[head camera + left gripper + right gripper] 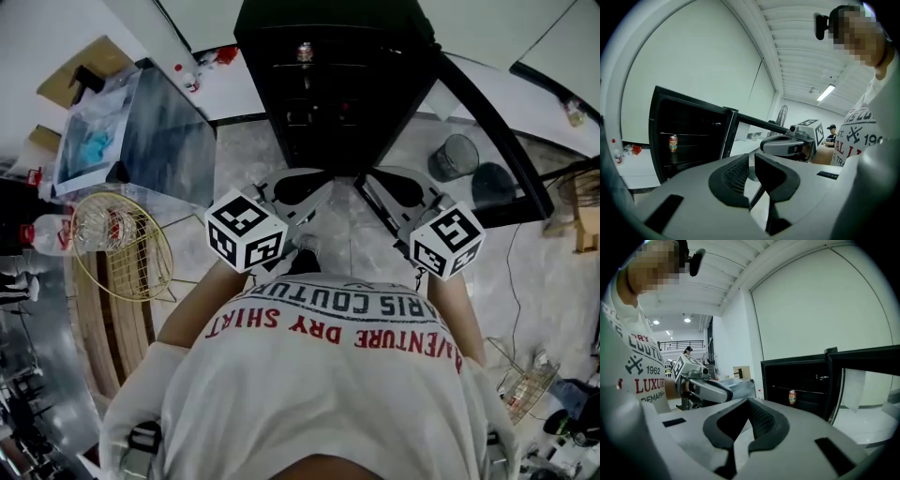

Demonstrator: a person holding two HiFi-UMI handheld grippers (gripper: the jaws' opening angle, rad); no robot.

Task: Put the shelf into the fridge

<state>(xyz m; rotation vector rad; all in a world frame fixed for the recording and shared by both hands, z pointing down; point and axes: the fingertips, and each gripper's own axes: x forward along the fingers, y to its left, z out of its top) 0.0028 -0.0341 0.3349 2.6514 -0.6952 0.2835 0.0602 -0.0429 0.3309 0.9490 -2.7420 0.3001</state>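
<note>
A black fridge (328, 84) stands open ahead of me, its door (487, 122) swung out to the right. A drink can (305, 52) sits on an inner shelf; the can (673, 143) shows in the left gripper view, and the can (792, 397) in the right gripper view too. A yellow wire rack (127, 248) leans at the left by a wooden bench. My left gripper (305, 186) and right gripper (392, 187) are held close to my chest, pointing at the fridge. Both are shut with nothing between the jaws.
A grey metal cabinet (164, 131) stands left of the fridge. Two round bins (455, 155) sit on the floor behind the door. Another wire rack (530, 389) lies at the lower right. A plastic bottle (47, 234) lies at the far left.
</note>
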